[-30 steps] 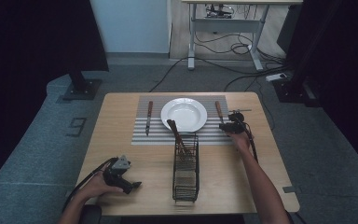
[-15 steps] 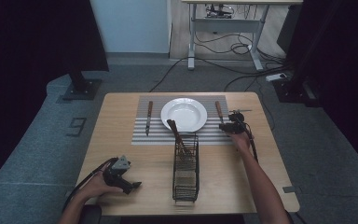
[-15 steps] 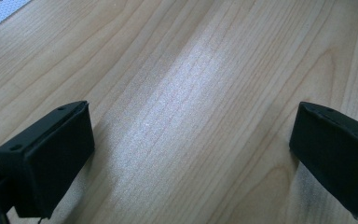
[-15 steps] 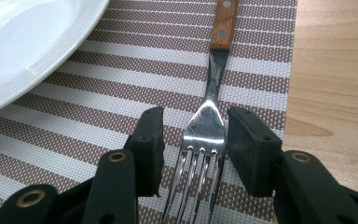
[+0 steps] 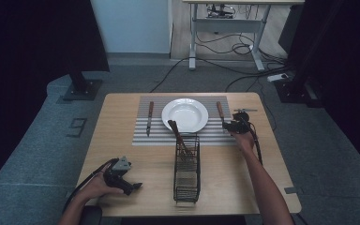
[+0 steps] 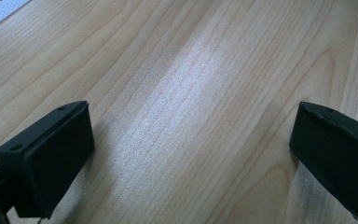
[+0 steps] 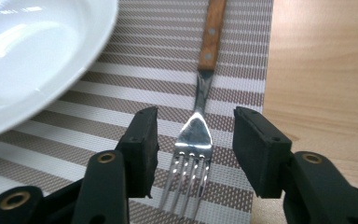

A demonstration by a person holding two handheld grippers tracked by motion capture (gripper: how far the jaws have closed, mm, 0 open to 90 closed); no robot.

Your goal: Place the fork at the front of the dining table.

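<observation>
My right gripper [image 7: 193,140] has just been opening; its jaws now straddle the fork [image 7: 200,112] without touching it. The fork lies on the striped placemat [image 7: 242,70], just right of the white plate [image 7: 37,51].

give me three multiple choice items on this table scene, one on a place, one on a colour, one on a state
1. Where does the fork lie?
A. on the striped placemat, right of the plate
B. in the wire basket
C. on the plate

2. What colour is the plate?
A. black
B. white
C. red

3. How does the right claw stand?
A. clamped on the plate
B. jaws apart either side of the fork's tines, having just been opening
C. holding the knife

Key: 1 A, it rests on the stripes beside the plate; 2 B, its bowl is white; 3 B, gaps show beside the tines.
</observation>
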